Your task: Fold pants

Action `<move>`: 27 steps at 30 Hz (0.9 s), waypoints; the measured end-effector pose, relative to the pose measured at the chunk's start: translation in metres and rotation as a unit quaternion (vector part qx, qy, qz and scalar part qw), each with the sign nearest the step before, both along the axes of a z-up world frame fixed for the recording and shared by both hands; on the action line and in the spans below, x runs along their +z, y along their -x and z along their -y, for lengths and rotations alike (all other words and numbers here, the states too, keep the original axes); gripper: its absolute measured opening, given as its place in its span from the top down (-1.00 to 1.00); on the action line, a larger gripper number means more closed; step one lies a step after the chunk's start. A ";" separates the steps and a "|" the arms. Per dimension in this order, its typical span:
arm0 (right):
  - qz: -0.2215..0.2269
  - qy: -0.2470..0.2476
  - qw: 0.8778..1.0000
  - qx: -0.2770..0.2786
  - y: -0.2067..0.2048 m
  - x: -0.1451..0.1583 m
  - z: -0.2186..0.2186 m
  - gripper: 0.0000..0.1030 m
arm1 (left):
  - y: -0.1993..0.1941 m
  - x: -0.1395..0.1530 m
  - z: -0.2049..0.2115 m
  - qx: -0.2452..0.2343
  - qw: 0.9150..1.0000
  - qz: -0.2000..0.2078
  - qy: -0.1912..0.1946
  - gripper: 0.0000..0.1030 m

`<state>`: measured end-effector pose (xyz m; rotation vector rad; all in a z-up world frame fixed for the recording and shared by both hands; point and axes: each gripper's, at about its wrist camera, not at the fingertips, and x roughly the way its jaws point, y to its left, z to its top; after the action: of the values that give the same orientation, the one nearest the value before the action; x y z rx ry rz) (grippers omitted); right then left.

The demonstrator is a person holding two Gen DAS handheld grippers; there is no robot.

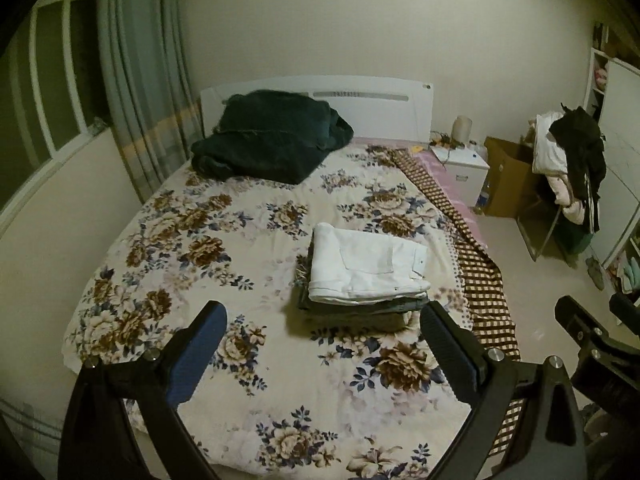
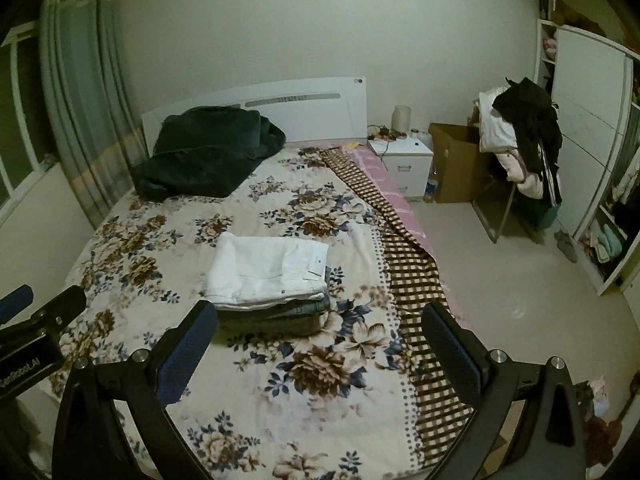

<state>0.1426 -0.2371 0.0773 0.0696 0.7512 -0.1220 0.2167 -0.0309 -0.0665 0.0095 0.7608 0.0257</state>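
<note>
Folded white pants [image 1: 366,266] lie on top of a stack of folded darker pants [image 1: 360,308] in the middle right of the floral bed [image 1: 200,240]. The stack also shows in the right wrist view, white pants [image 2: 268,268] over dark ones [image 2: 276,314]. My left gripper [image 1: 324,322] is open and empty, held above the bed in front of the stack. My right gripper [image 2: 320,322] is open and empty, also in front of the stack. The right gripper shows at the right edge of the left wrist view [image 1: 592,328].
A dark green blanket [image 1: 268,140] lies bunched at the head of the bed by the white headboard [image 1: 360,96]. A checked cloth [image 1: 480,264] runs along the bed's right edge. A nightstand [image 2: 406,162], cardboard box [image 2: 456,160], clothes-laden chair [image 2: 520,148] and wardrobe [image 2: 588,128] stand on the right.
</note>
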 end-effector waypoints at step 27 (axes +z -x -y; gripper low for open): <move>-0.001 0.021 1.000 0.019 0.044 0.048 -0.045 -1.00 | 0.049 0.022 -0.028 -0.001 1.000 -0.006 -0.010 -1.00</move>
<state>0.0981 -0.1922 0.1255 0.0151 0.7506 -0.1013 0.1672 -0.0024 -0.0444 0.0306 0.7716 0.0311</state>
